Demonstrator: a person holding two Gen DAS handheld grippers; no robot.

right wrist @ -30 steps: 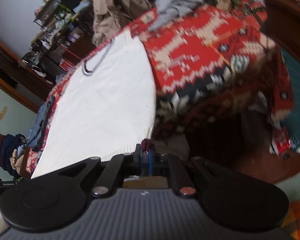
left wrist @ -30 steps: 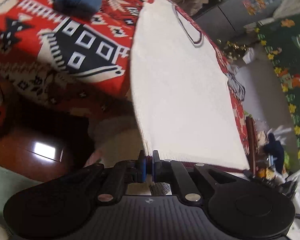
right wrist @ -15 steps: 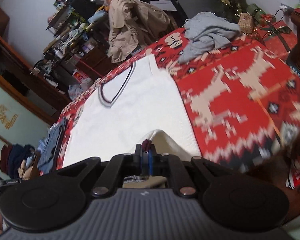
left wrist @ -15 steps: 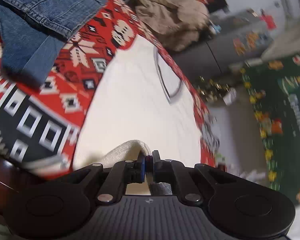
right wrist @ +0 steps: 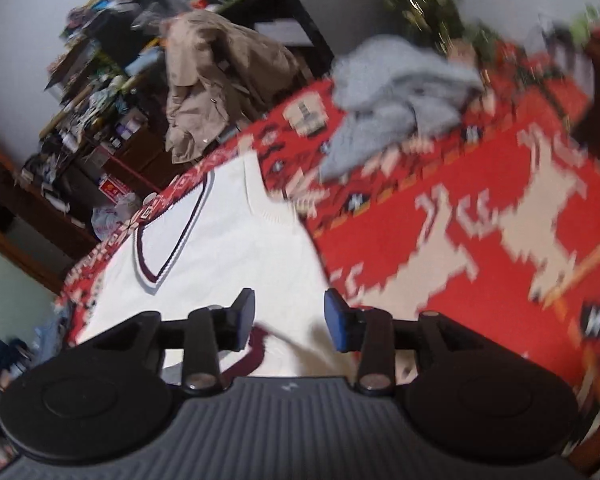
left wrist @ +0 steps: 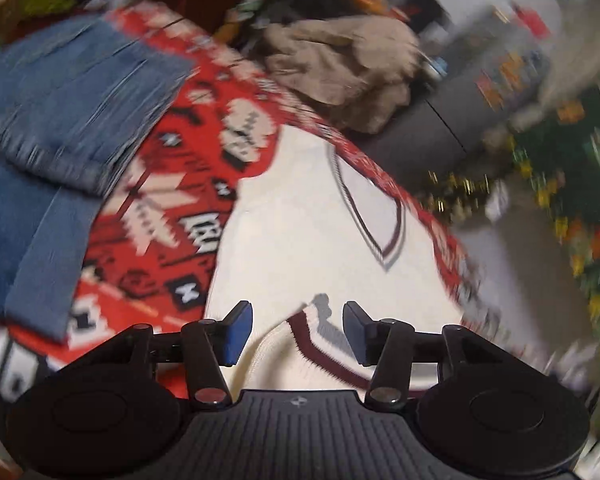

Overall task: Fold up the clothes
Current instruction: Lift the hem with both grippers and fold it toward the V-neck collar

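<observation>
A white knit vest (left wrist: pixel 300 232) with a dark-trimmed V-neck lies on the red patterned blanket (left wrist: pixel 152 248), its bottom hem folded up over the body. The hem with its maroon stripe (left wrist: pixel 324 344) lies between the jaws of my left gripper (left wrist: pixel 298 330), which are opening and no longer press on it. In the right wrist view the same vest (right wrist: pixel 236 248) stretches ahead, and the hem corner (right wrist: pixel 260 344) rests loose below my right gripper (right wrist: pixel 290 316), whose jaws are opening too.
Folded blue jeans (left wrist: pixel 60 120) lie left of the vest. A beige jacket (right wrist: pixel 216 88) hangs past the bed's far edge, and a grey garment (right wrist: pixel 392 96) is heaped on the blanket (right wrist: pixel 480 240) to the right. Cluttered shelves (right wrist: pixel 92 92) stand behind.
Both grippers carried the vest's hem forward over its body, then let go: their jaws were shut on the hem and now stand apart, with the hem lying on the vest.
</observation>
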